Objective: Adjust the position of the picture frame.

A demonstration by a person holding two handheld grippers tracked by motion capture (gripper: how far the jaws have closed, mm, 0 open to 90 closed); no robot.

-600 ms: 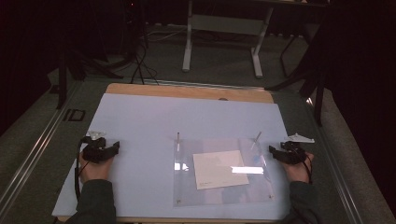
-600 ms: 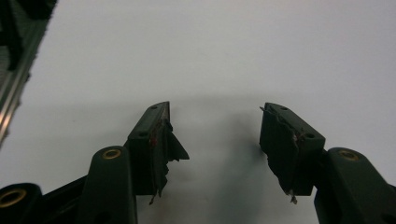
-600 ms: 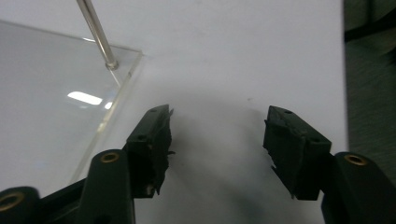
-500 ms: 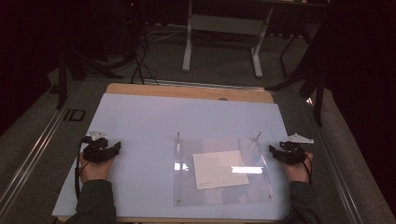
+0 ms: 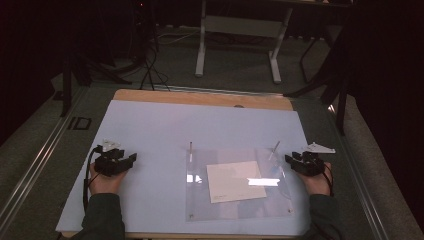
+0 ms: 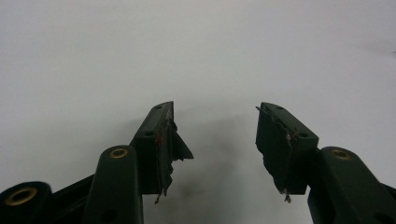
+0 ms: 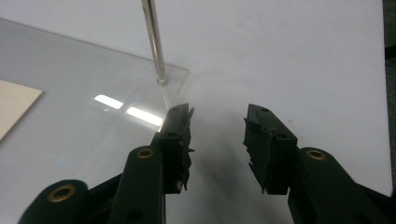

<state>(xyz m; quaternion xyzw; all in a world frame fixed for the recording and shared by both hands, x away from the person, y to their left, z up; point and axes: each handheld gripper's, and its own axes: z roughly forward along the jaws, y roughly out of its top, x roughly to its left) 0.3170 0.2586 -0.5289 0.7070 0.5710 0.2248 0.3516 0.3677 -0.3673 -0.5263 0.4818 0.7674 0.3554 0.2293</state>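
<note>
The right gripper (image 5: 291, 159) rests low on the table (image 5: 150, 125) with its jaws released and nothing between them. In the right gripper view its jaw tips sit just off the near corner of the clear plastic sheet (image 7: 84, 112), close to a thin metal pin (image 7: 153, 42) standing upright from that corner. Seen from above, the sheet (image 5: 237, 207) lies flat, just beside this gripper on the side toward the table's middle. Its long edges run across the table, and a second pin (image 5: 190, 150) stands at the far corner on the other side. A pale card (image 5: 235, 181) lies on the middle of the sheet, slightly askew.

The left gripper (image 5: 131, 159) is likewise released and empty, over bare table, well apart from the sheet's other edge.

So the right hand (image 5: 316, 181) is plainly the nearer one. Any reach for the sheet or the card would probably run sideways toward the centre, and the pin stands close to that path.
</note>
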